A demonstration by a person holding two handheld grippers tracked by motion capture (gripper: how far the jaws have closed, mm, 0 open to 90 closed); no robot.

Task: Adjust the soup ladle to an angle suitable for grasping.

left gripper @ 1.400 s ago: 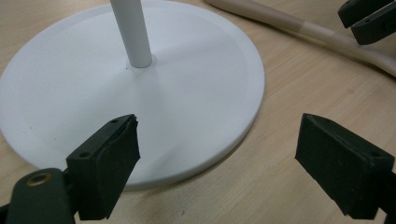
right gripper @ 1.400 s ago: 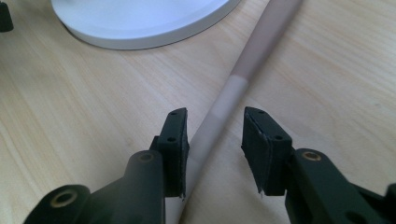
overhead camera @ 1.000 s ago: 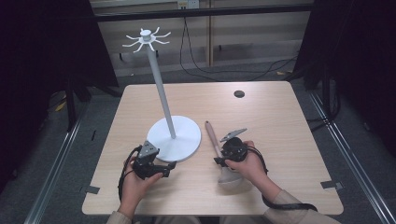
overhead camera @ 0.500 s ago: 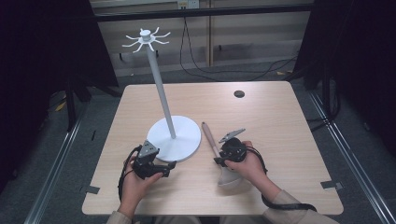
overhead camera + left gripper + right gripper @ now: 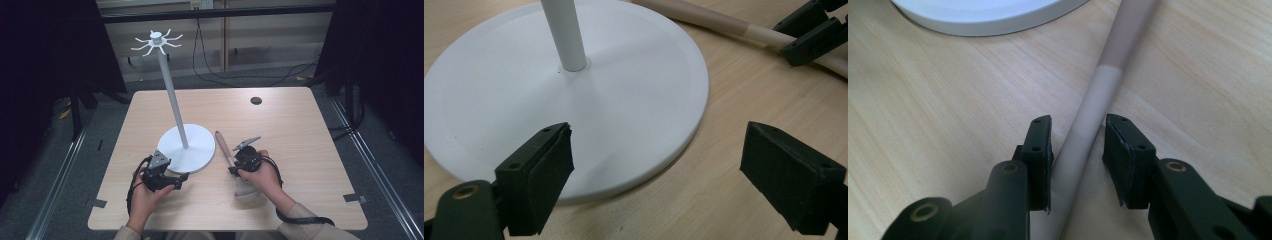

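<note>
A long utensil lies on the wooden table, its tan handle [image 5: 222, 142] pointing away and its pale grey head [image 5: 245, 192] near the person's right hand. My right gripper [image 5: 233, 167] [image 5: 1078, 135] has just been closing its jaws, and the pads now sit against the sides of the handle [image 5: 1108, 85]. A white stand rises left of it, with a round base [image 5: 197, 145], a thin pole [image 5: 172, 105] and a ring of hooks [image 5: 157, 40] on top. At the base's near edge [image 5: 634, 125], my left gripper [image 5: 181, 177] [image 5: 659, 150] is open with nothing between its pads.
A small dark round disc [image 5: 256, 100] sits in the tabletop at the far right. Tape marks [image 5: 99, 203] lie at the near corners. Cables run over the floor behind the table. In the left gripper view the right gripper's jaws [image 5: 811, 30] show at the upper right.
</note>
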